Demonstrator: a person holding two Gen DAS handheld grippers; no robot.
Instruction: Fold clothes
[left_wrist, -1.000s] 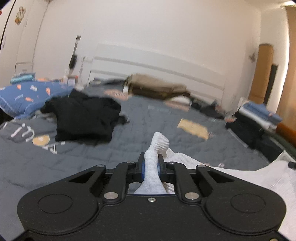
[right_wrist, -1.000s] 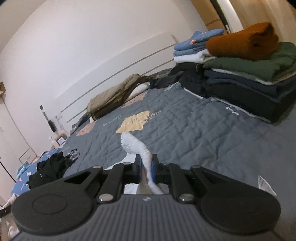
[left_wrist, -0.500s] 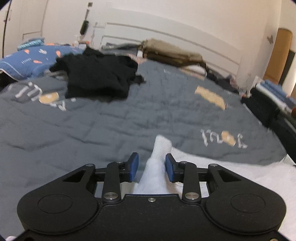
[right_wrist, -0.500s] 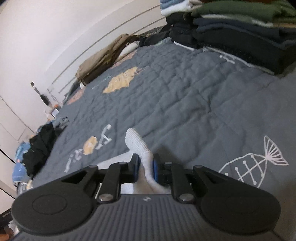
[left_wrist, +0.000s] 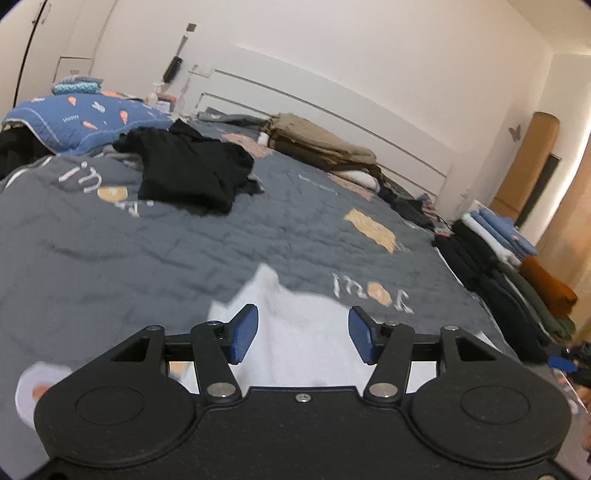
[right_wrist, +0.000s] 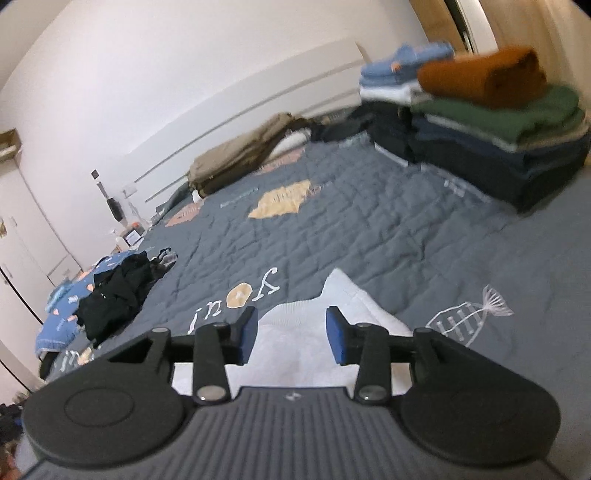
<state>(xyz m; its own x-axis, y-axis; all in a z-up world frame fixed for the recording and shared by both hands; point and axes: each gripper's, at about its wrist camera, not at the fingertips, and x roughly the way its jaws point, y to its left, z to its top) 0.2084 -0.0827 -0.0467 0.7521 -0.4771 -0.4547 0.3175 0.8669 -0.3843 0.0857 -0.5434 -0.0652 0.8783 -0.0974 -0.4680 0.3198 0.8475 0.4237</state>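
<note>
A white garment (left_wrist: 295, 332) lies on the grey quilted bedspread (left_wrist: 147, 251) close in front of me. In the left wrist view its corner pokes up past my left gripper (left_wrist: 301, 338), whose blue pads stand wide apart above the cloth without pinching it. The right wrist view shows another white corner (right_wrist: 343, 295) resting flat on the quilt (right_wrist: 369, 229). My right gripper (right_wrist: 291, 336) is open over it, and neither pad touches the fabric.
A crumpled black garment (left_wrist: 192, 170) lies at the far left of the bed. Folded beige clothes (left_wrist: 321, 144) sit by the headboard. A tall stack of folded clothes (right_wrist: 487, 122), topped with green and orange pieces, stands on the bed's right side. A blue patterned quilt (left_wrist: 74, 118) is bunched at the far left.
Both grippers were shut on corners of the white garment a second ago. They have opened and let go, and the cloth now lies on the bedspread.
</note>
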